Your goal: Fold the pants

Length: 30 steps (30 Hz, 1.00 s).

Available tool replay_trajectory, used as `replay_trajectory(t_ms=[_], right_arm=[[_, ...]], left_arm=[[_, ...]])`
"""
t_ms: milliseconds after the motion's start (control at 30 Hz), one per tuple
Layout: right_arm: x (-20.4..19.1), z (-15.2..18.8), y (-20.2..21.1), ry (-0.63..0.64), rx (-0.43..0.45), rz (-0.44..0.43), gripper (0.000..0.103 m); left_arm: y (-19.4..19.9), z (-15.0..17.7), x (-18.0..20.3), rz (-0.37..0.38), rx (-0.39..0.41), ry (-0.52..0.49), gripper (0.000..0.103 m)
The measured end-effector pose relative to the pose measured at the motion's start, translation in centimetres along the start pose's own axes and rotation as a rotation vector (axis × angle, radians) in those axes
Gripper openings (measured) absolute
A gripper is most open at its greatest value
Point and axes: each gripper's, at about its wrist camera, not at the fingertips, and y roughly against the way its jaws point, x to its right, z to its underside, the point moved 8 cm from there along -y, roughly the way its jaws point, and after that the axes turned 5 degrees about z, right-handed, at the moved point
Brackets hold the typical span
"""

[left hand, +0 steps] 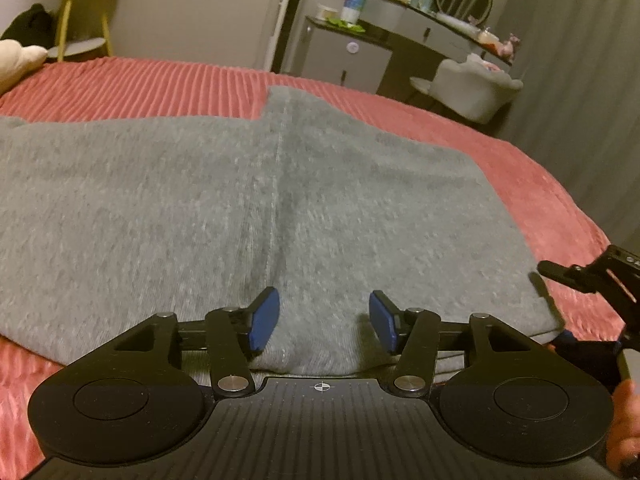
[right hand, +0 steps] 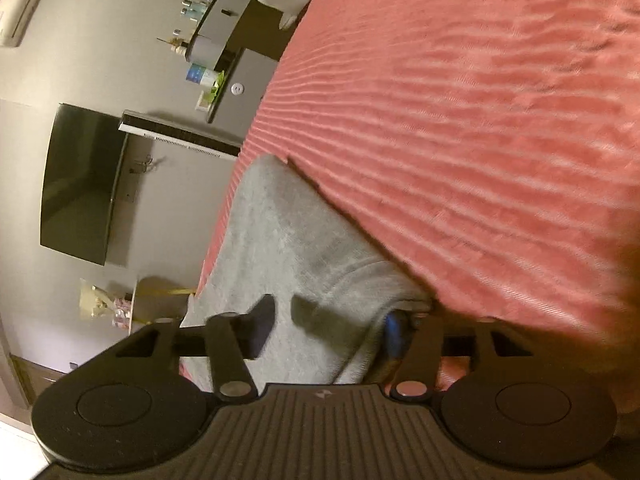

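Note:
Grey pants [left hand: 240, 208] lie flat across a pink ribbed bedspread [left hand: 140, 84], a seam running away from me down the middle. My left gripper [left hand: 324, 318] hovers at their near edge, its blue pads [left hand: 264, 316] apart, cloth below and nothing pinched. At the pants' right corner, my right gripper [left hand: 560, 304] is rolled on its side. In the right wrist view the pants' edge [right hand: 304, 248] passes between the right gripper's [right hand: 326, 330] two fingers: one dark finger [right hand: 260, 328] stands off the top of the cloth, and the blue pad [right hand: 394, 332] is tucked under the edge. A gap shows.
Beyond the bed's far right stand a grey dresser [left hand: 352, 52] with bottles and a round mirror, and a pale chair [left hand: 472, 88]. A yellow-legged side table [left hand: 80, 12] and a cream pillow [left hand: 20, 60] are at the far left. A hand [left hand: 624, 420] shows at the right edge.

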Motion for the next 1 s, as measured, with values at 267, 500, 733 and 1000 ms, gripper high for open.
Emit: replay_trajectory(t_ms=[267,500,733,1000], right_arm=[[-1.4,0.1,1.5,0.176,0.129,0.128,0.012],[-2.0,0.4,1.8,0.305,0.092,0.260,0.013],[-4.3,0.8,4.6,0.427,0.080,0.312,0.018],[-9.3,1.5,2.7,0.704,0.127,0.437,0.018]], left_arm=[[0.9,0.0,-0.4,0.006,0.020,0.046,0.058],[2.2,-0.3,-1.5,-0.021,0.025,0.114,0.062],[4.7,-1.1,-6.4,-0.162,0.070,0.295,0.082],[8.9,-1.2,-8.2,-0.218,0.124,0.290,0.086]])
